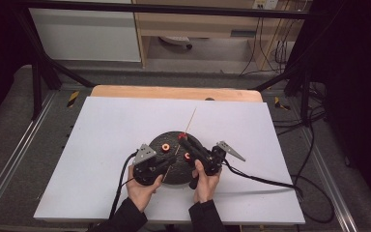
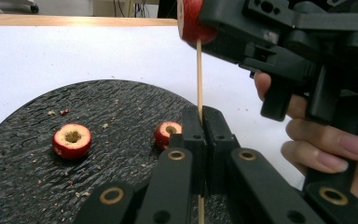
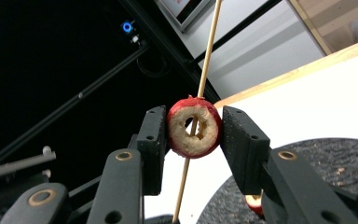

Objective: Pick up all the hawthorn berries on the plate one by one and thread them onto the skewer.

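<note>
My left tongs [image 2: 200,122] pinch the skewer [image 2: 198,74]; right tongs [image 3: 195,131] clamp the cored fruit ring [image 3: 194,127]. I'd slide it straight down the stick.

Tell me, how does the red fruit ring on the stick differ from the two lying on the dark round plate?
The skewered ring is lifted off the plate, clamped on edge between the right gripper pads, with the wooden stick through its hole. The two plate rings lie flat, hole upward, untouched, on the black plate. The left gripper pinches the stick lower down. All three are red-skinned, pale-fleshed and cored.
</note>
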Demonstrator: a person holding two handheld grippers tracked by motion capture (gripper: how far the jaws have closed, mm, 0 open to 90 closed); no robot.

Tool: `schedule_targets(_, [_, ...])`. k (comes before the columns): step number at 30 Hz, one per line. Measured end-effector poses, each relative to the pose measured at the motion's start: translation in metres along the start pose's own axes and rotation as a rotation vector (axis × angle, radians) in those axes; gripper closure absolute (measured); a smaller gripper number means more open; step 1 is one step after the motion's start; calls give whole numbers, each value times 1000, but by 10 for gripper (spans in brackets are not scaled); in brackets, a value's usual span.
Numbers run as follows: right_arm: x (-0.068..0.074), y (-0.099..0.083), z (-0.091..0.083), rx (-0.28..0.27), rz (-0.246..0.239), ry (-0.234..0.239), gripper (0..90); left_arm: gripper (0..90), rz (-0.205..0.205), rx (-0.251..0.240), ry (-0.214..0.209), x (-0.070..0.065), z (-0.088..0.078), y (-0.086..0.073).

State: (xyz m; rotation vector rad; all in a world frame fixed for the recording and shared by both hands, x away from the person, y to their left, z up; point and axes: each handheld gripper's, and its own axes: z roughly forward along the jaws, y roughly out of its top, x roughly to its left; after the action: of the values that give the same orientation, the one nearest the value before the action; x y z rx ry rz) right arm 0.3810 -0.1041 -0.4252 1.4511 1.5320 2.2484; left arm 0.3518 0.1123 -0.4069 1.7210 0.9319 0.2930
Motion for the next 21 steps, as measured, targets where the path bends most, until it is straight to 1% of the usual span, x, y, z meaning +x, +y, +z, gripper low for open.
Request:
schedule_targets(8, [1, -9, -3, 40, -16, 7, 616, 883, 3, 6, -3, 1, 0, -1])
schedule_targets(15, [2, -9, -4, 59, -30, 2, 607, 883, 3, 6, -18, 3, -1, -2])
schedule_targets(16, [2, -8, -5, 61, -40, -1, 566, 883, 3, 5, -19, 3, -2, -3])
schedule_targets(17, [2, -8, -5, 61, -40, -1, 566, 883, 7, 5, -20, 3, -3, -3])
schedule_targets(18, [3, -6, -6, 72, -50, -1, 517, 883, 10, 6, -25, 5, -6, -4])
schedule_targets(19, [3, -6, -6, 72, -50, -1, 517, 883, 10, 6, -25, 5, -6, -4])
schedule_targets(20, [2, -4, -6, 86, -59, -4, 467, 883, 16, 9, -24, 6, -8, -5])
schedule_targets(21, [2, -4, -6, 86, -59, -4, 467, 883, 17, 7, -24, 7, -10, -6])
